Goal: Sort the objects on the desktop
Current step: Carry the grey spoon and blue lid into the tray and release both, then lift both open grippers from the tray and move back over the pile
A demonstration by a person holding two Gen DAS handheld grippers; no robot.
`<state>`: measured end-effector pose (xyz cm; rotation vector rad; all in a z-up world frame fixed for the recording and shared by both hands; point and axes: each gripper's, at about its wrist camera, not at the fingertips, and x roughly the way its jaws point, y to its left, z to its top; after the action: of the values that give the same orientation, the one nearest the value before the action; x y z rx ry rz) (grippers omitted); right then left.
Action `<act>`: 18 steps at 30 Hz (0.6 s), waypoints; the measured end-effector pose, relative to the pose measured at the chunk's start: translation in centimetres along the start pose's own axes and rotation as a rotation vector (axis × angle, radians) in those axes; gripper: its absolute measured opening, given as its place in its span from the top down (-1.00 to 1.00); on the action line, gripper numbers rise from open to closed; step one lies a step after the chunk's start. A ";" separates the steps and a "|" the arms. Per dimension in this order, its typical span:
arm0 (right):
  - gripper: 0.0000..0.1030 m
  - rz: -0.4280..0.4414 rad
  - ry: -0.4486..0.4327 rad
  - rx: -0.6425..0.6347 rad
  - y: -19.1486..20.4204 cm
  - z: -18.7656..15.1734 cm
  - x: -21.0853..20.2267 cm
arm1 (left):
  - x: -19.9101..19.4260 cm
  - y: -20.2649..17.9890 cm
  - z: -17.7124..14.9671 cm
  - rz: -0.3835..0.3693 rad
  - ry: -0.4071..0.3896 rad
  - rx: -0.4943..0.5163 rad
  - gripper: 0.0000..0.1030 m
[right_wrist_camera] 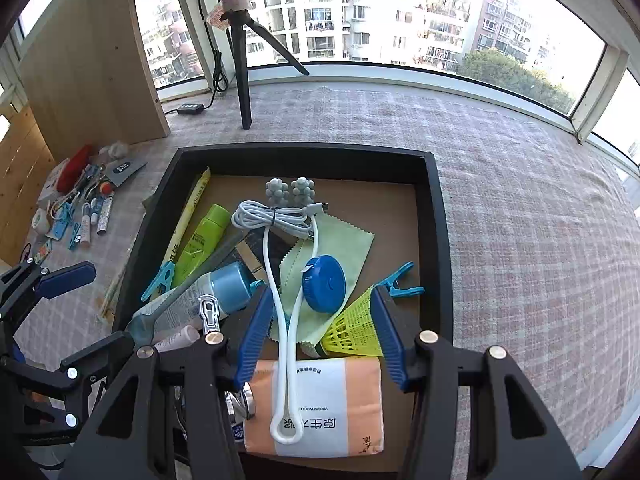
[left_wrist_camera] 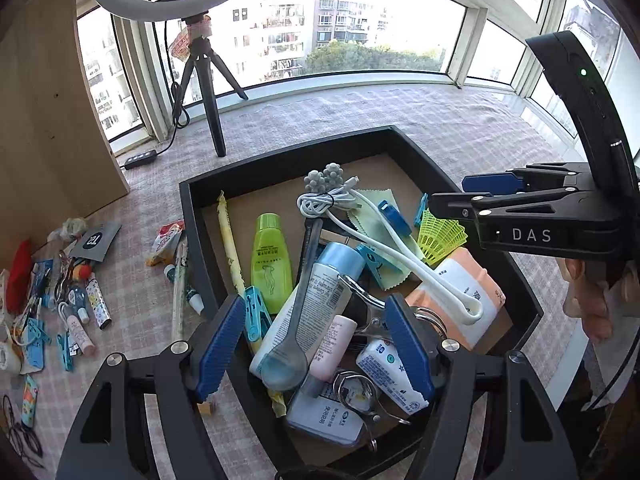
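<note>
A black tray (left_wrist_camera: 192,208) on the checked cloth holds a jumble of objects. Among them are a green tube (left_wrist_camera: 270,264), a coiled white cable (left_wrist_camera: 320,200), a yellow shuttlecock (left_wrist_camera: 440,236), an orange tissue pack (right_wrist_camera: 320,404), a blue tape measure (right_wrist_camera: 324,280) and a white bottle with a blue cap (left_wrist_camera: 340,264). My left gripper (left_wrist_camera: 316,344) hangs open over the tray's near left part, above a grey spoon (left_wrist_camera: 284,364), gripping nothing. My right gripper (right_wrist_camera: 322,332) stands open over the tissue pack and a white roller handle (right_wrist_camera: 288,360), its right pad beside the shuttlecock.
Several small items lie in a pile (left_wrist_camera: 60,312) on the cloth left of the tray. A ring light's tripod (left_wrist_camera: 212,112) and a wooden cabinet (left_wrist_camera: 48,120) stand behind, by the window. A hand (left_wrist_camera: 592,304) holds the right gripper.
</note>
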<state>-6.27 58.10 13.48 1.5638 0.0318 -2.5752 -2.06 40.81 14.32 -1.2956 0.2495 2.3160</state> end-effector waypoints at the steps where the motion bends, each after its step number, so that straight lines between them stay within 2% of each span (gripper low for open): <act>1: 0.03 0.002 -0.003 -0.001 0.2 -0.1 -0.2 | -0.3 -0.1 -0.1 0.004 -0.006 0.001 -0.34; 8: -0.01 0.024 -0.014 -0.018 2.1 -0.7 -1.0 | -2.3 -0.1 -0.6 0.020 -0.038 0.006 -0.34; 18: -0.01 0.050 -0.021 -0.034 5.2 -1.0 -1.7 | -4.5 2.1 -2.3 0.037 -0.057 -0.017 -0.34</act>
<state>-3.95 53.18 14.75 1.5058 0.0342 -2.5387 0.66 36.69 16.76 -1.2408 0.2368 2.3874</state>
